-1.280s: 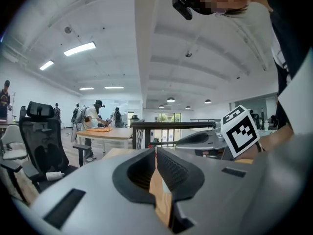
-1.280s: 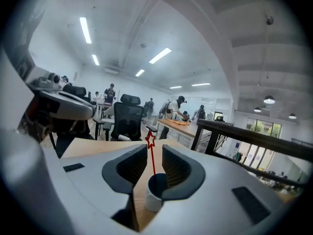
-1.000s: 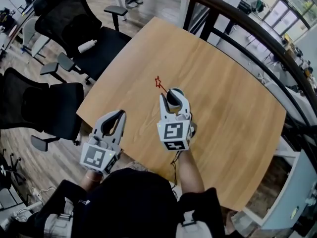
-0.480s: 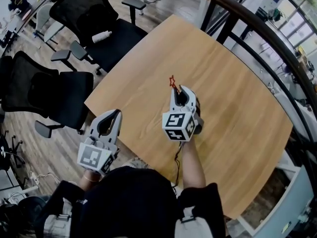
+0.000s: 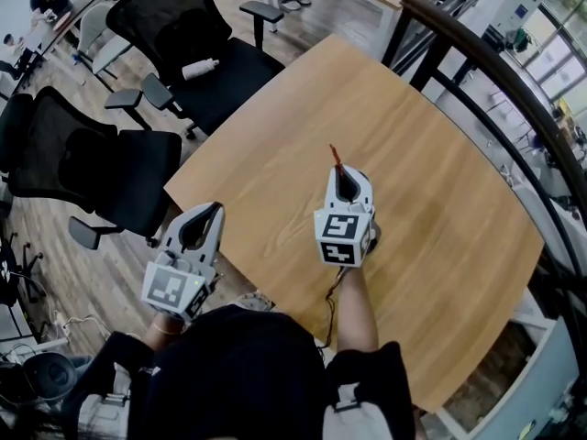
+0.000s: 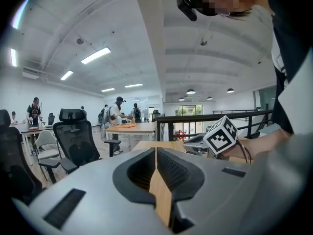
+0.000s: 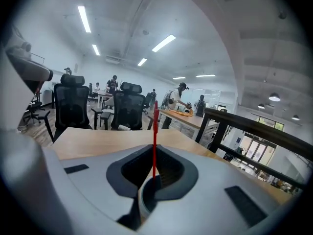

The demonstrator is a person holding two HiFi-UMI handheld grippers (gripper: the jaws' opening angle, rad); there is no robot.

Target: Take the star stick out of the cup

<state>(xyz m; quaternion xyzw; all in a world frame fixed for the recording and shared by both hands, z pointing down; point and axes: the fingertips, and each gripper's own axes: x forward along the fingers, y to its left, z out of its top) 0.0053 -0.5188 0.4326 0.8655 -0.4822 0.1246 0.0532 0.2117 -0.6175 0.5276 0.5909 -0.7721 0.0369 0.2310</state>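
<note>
Since a second earlier the thin red star stick [image 7: 154, 141] had turned edge-on to the head view, still clamped in the right tool [image 5: 341, 170] above the wooden counter [image 5: 440, 200], its long axis in line with the tool, star end pointing far and foot by a pale cup [image 7: 145, 199], while the left tool [image 5: 211, 211] stayed closed and empty.

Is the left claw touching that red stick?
Apart. The head view shows the left claw at the near edge of the table, with bare wood between it and the red stick, which pokes out of the right claw.
</note>
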